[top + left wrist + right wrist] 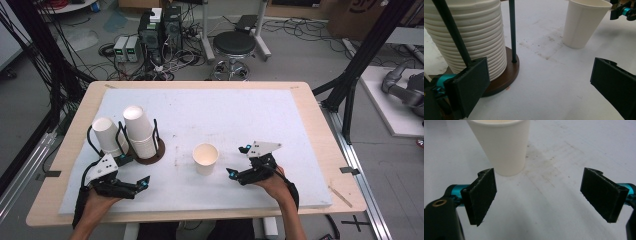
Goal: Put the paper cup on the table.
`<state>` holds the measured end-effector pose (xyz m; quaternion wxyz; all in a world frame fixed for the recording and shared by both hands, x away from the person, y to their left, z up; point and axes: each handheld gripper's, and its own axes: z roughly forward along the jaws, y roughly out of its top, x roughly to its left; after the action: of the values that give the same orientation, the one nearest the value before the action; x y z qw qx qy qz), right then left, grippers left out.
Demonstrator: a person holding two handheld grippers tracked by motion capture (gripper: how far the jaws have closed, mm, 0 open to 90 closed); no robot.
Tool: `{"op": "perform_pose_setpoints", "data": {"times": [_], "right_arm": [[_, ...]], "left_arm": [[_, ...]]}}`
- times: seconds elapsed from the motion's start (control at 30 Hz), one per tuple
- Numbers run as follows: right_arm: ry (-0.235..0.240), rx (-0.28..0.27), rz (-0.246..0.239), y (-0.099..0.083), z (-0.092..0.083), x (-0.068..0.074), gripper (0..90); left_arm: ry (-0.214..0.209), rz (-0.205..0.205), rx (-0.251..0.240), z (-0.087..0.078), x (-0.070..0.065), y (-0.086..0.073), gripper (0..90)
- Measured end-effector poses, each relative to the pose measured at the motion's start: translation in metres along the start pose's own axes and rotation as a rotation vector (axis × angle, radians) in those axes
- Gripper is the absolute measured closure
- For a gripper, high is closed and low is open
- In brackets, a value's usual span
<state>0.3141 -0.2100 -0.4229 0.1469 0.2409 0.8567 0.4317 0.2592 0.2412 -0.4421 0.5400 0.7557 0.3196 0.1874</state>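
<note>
A single white paper cup (205, 159) stands upright, mouth up, near the middle of the white mat (225, 115). A tall stack of upturned paper cups (139, 131) sits on a round brown holder base (159, 151) between thin black rods; a second stack (108, 136) leans beside it at the left. My left gripper (135, 170) is open and empty, just in front of the holder. In the left gripper view the stack (474, 32) and base (510, 73) lie close at the left of my gripper (541, 85). My right gripper (238, 161) is open and empty, just right of the cup (504, 145).
The mat covers most of a light wooden table (325, 150). Beyond the far edge are a black stool (234, 45), electronics boxes (155, 32) and loose cables on the floor. Black frame posts (350, 85) stand at the right side.
</note>
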Motion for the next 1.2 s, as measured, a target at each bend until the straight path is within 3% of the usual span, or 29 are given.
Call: {"op": "perform_pose_setpoints", "data": {"times": [0.3,0.47,0.77,1.2], "right_arm": [[-0.102,-0.044,0.089,-0.017,-0.01,-0.008,14.1],[-0.109,-0.066,0.126,-0.022,-0.014,-0.012,14.6],[-0.125,-0.071,0.138,-0.025,-0.017,-0.014,14.6],[-0.223,-0.078,0.178,-0.032,-0.02,-0.014,14.6]], "left_arm": [[0.024,0.007,-0.023,-0.001,-0.001,-0.001,2.4],[0.039,0.01,-0.027,-0.005,0.001,-0.003,2.3],[0.063,-0.005,-0.047,-0.006,0.003,-0.004,2.3],[0.094,-0.04,-0.085,-0.01,0.008,-0.009,2.3]]}}
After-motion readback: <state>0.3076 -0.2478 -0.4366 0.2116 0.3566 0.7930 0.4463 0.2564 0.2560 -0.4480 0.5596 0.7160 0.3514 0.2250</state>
